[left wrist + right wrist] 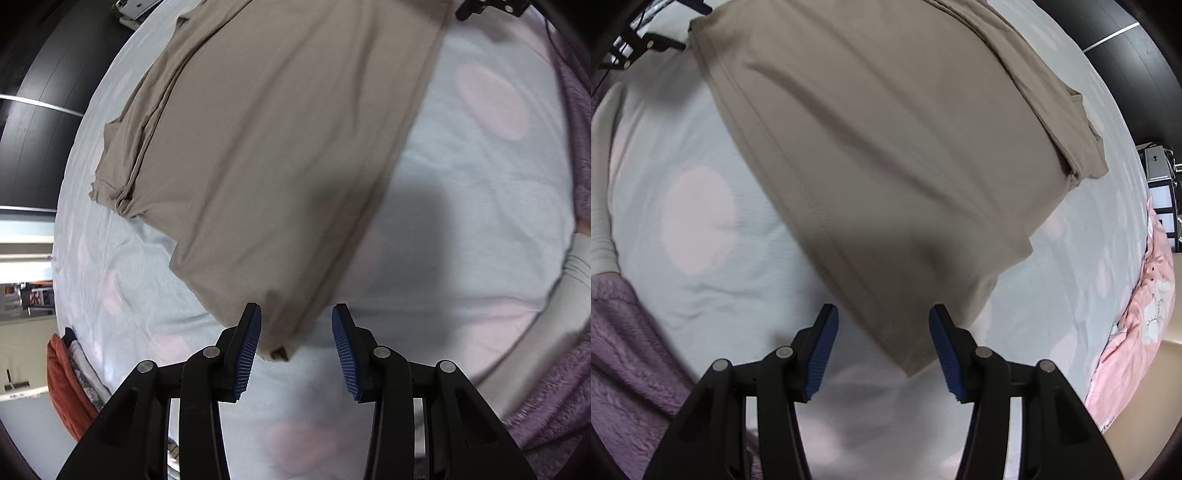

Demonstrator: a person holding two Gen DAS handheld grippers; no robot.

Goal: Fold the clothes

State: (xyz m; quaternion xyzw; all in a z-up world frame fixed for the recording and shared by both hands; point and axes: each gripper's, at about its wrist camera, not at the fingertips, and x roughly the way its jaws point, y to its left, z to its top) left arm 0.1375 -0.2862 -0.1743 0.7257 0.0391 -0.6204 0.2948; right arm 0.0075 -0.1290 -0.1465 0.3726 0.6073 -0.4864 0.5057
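A tan garment [266, 155] lies partly folded on a pale blue bed sheet with pink dots [480, 206]. In the left wrist view its near corner lies between the open jaws of my left gripper [295, 350], just above the sheet, not clamped. In the right wrist view the same garment [886, 147] reaches down to my right gripper [882, 350], which is open with the other near corner between its blue pads [822, 350]. Each gripper shows at the top edge of the other's view: the right one [480, 7], the left one [646, 40].
A purple fuzzy blanket [546, 398] lies at the bed's near edge, also in the right wrist view [631, 350]. A pink quilt [1137, 314] lies at the right. Orange and grey folded cloths [70, 380] sit at the left edge. A pale sleeve [576, 280] enters from the right.
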